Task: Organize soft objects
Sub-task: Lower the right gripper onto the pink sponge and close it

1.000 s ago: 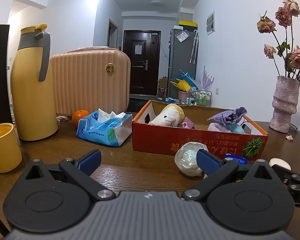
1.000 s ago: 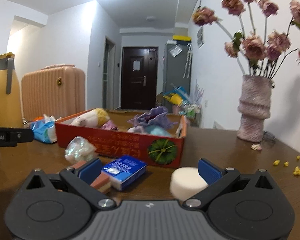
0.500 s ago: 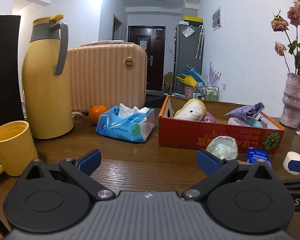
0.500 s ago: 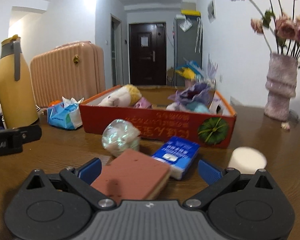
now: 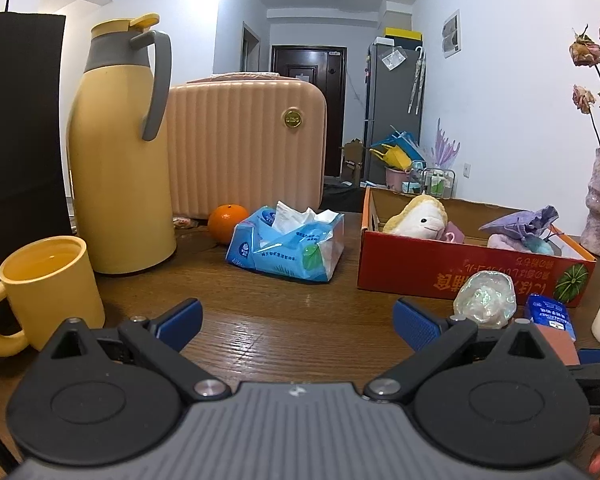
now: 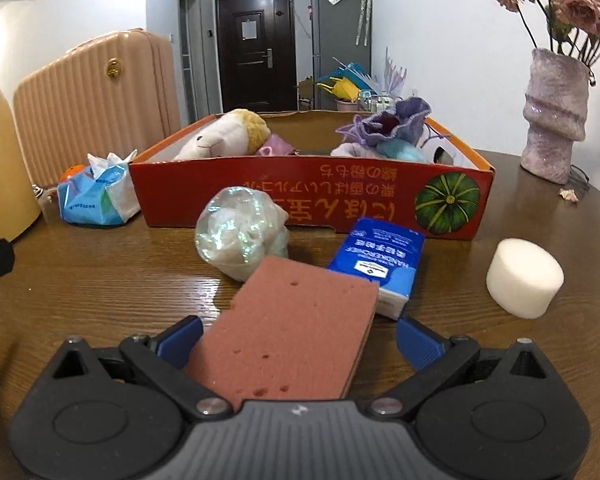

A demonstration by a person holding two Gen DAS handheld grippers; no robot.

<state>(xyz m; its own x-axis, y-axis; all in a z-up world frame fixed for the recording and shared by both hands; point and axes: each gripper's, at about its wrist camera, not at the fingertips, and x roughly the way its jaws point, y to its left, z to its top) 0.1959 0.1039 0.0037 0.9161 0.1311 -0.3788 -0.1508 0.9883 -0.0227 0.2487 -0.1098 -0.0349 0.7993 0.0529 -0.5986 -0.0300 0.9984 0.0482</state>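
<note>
A reddish-brown sponge (image 6: 296, 320) lies flat on the wooden table between the fingers of my right gripper (image 6: 298, 338), which is open; the right finger stands clear of the sponge's edge. Just beyond the sponge sit an iridescent wrapped ball (image 6: 240, 236), a blue tissue packet (image 6: 380, 260) and a white foam cylinder (image 6: 524, 280). Behind them is the red cardboard box (image 6: 312, 200), holding a plush toy (image 6: 224, 136) and a purple pouch (image 6: 392, 122). My left gripper (image 5: 298, 324) is open over bare table, left of the ball (image 5: 485, 300) and the box (image 5: 440, 272).
On the left stand a yellow mug (image 5: 48, 280), a yellow thermos (image 5: 120, 160), a peach suitcase (image 5: 244, 148), an orange (image 5: 228, 218) and an open blue tissue pack (image 5: 288, 248). A vase of dried flowers (image 6: 554, 116) stands at the far right.
My right gripper has come in over the sponge, which now lies between its fingers. My left gripper has swung left, so the box and ball sit further right in its view.
</note>
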